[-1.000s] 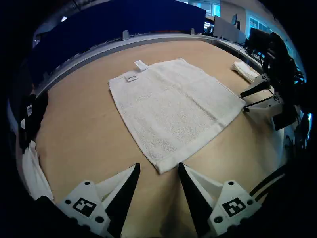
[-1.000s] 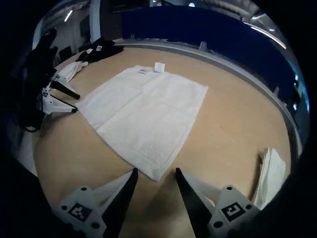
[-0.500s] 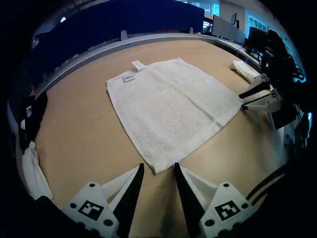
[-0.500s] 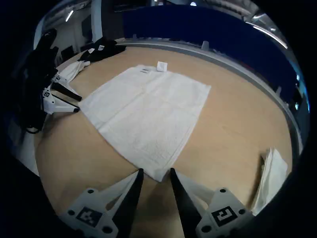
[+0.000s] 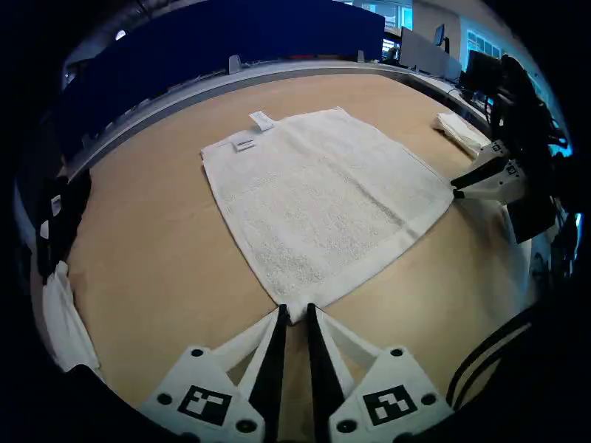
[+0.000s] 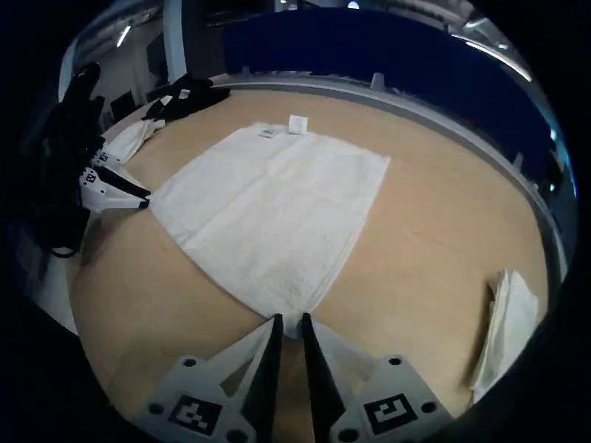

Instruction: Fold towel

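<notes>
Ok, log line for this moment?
phase: corner grasp | left hand-held gripper: shut on towel corner | right hand-held gripper: shut on towel corner | towel: flat, unfolded

Towel (image 5: 325, 199) central on table (image 5: 162, 244), folded cloth (image 5: 459, 131) at table edge

White towel (image 5: 325, 199) with a plain border; tan wood table (image 5: 148, 244); dark blue screen (image 5: 221, 37) across the top; left gripper (image 5: 295, 314) white, fingers (image 5: 272, 362) black, markers (image 5: 205, 404) black-and-white squares.
</notes>
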The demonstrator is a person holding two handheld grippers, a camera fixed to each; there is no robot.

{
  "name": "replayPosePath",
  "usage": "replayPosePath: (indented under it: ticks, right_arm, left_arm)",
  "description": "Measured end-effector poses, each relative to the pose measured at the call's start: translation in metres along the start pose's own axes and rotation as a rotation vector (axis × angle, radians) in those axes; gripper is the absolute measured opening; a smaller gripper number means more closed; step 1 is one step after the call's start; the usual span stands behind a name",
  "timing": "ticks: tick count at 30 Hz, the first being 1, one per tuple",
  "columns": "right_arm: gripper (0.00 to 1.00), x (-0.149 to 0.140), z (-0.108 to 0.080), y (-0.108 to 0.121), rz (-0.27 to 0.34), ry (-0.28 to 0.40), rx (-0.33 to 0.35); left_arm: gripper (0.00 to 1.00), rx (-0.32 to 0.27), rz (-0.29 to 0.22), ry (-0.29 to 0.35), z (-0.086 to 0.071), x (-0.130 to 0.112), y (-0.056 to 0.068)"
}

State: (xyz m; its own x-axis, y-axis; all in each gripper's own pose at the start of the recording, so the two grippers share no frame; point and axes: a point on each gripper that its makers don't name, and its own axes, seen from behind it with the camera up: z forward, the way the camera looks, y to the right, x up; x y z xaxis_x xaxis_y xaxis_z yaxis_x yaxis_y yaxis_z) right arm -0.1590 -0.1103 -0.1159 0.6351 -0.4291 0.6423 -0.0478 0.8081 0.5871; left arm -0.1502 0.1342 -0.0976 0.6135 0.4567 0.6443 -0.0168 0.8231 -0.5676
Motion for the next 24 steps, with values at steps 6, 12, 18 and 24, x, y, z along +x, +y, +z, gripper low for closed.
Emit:
replayPosePath:
  ticks: [6, 12, 18, 24]
  right_arm:
    - [0.11, 0.005, -0.001, -0.001, 0.036, 0.012, 0.010]
    - [0.10, 0.009, -0.004, 0.000, 0.028, 0.016, 0.010]
    - [0.10, 0.021, -0.012, 0.002, 0.020, 0.038, 0.009]
    - [0.10, 0.038, -0.026, 0.004, 0.022, 0.068, 0.007]
  left_arm:
    - [0.12, 0.008, -0.016, 0.004, 0.000, 0.000, 0.000]
    - [0.11, -0.004, -0.047, 0.004, -0.002, 0.002, 0.000]
    - [0.11, -0.007, -0.067, 0.013, -0.010, 0.009, -0.001]
    - [0.11, -0.006, -0.078, 0.018, -0.024, 0.020, 0.001]
